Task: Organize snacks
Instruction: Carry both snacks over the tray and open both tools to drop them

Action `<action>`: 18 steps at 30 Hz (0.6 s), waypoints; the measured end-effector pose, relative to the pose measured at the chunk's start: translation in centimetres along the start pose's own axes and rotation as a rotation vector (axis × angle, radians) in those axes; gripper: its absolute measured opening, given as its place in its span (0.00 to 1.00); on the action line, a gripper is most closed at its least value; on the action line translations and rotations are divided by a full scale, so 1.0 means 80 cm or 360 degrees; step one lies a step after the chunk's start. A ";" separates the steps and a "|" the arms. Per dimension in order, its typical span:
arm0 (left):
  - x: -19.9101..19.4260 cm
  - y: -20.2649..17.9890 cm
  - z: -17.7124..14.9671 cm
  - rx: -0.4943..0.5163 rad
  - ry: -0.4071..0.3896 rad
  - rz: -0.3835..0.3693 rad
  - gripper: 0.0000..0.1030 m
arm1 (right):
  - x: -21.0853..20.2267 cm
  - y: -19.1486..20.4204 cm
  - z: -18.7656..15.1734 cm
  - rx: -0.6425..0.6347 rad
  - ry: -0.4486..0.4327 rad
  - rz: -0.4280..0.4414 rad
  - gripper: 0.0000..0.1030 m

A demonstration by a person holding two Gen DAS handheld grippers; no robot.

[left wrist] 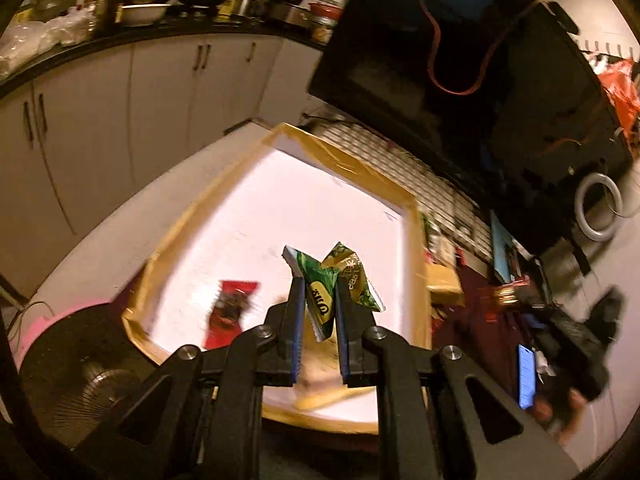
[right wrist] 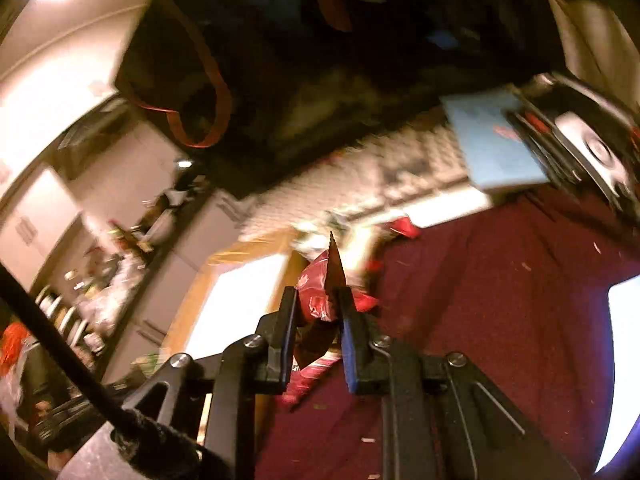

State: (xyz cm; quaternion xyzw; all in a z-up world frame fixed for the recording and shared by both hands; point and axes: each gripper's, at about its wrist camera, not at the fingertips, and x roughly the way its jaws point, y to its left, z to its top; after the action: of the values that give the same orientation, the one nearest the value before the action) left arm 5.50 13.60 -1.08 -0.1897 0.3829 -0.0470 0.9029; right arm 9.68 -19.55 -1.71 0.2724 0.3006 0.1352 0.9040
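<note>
— Snacks first: how many do you count, and where are they?

— Two are held and one lies free. The left gripper (left wrist: 318,280) has its two fingers closed on one green snack packet (left wrist: 334,284), which is crumpled and stands up between the blue pads. It hangs above the white tray (left wrist: 280,200), over the near half of it. On the white floor of the tray, near its left edge, lies one red snack packet (left wrist: 230,312); it is blurred, so I cannot read it. At the near edge of the tray I see also something pale and yellowish, too blurred to name.

— And the other tongs?

— The right gripper (right wrist: 318,292) is closed on one red wrapper (right wrist: 320,292). Its saw-tooth end points upward between the two fingers. This packet is in the air above the dark red cloth (right wrist: 500,300), just beside the right edge of the same tray (right wrist: 236,300), which has a border of brown tape.

— What else stands around?

— Behind the tray there is one large black bag (left wrist: 460,80) with an orange strap (left wrist: 440,64). In the left wrist view a kitchen counter (left wrist: 120,36) carries some pans and bowls; I can count two woks clearly, the rest is too small. One white ring (left wrist: 598,208) lies to the right.
</note>
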 end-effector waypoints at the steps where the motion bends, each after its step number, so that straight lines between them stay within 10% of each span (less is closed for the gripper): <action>1: 0.002 0.001 0.003 0.0004 -0.0009 0.0014 0.15 | 0.002 0.011 0.004 -0.0009 0.0017 0.0057 0.18; 7: 0.023 0.011 0.030 0.0026 -0.0033 0.0130 0.15 | 0.059 0.081 0.005 -0.0162 0.0217 0.0252 0.18; 18: 0.085 0.018 0.037 0.0075 0.0115 0.0301 0.15 | 0.176 0.107 -0.028 -0.0182 0.0489 0.0144 0.18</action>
State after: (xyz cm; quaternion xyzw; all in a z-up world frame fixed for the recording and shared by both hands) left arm 12.29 14.26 -4.32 -0.1296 0.4303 0.0224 0.8931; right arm 18.64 -5.90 -4.98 0.2098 0.4146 0.2327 0.8544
